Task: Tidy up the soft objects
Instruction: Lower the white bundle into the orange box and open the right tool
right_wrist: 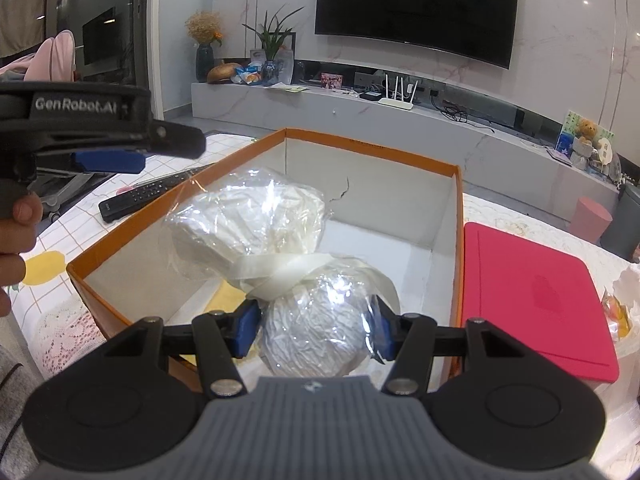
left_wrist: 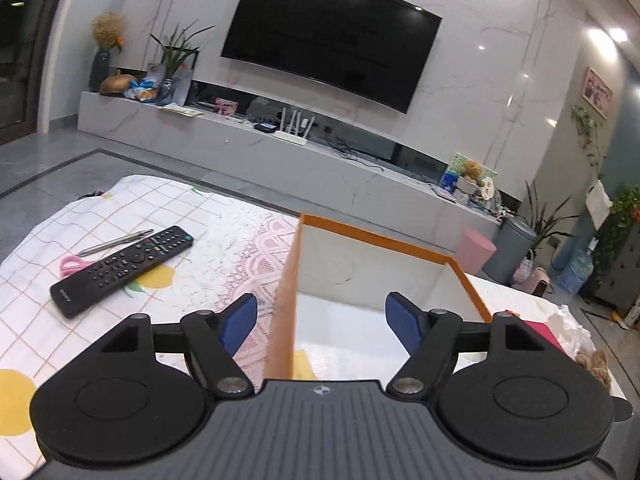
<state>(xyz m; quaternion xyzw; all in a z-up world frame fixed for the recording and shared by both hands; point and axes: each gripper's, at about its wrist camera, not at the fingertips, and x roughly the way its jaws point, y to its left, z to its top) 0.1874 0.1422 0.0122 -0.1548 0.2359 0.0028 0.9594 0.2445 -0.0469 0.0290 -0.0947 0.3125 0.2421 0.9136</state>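
Now the right claw (right_wrist: 314, 330) pinches a clear bag (right_wrist: 280, 248) over the orange box (right_wrist: 456, 264); the left claw (left_wrist: 320, 320) gapes wide astride its wall, gripping nothing.

Your way into the orange box (right_wrist: 457, 240) is open from above, with bare white floor at its far end. The left gripper (left_wrist: 320, 322) straddles the box's near left wall, jaws wide. On that side the remote (left_wrist: 120, 270) lies on the tablecloth; the red lid (right_wrist: 532, 300) flanks the right wall.
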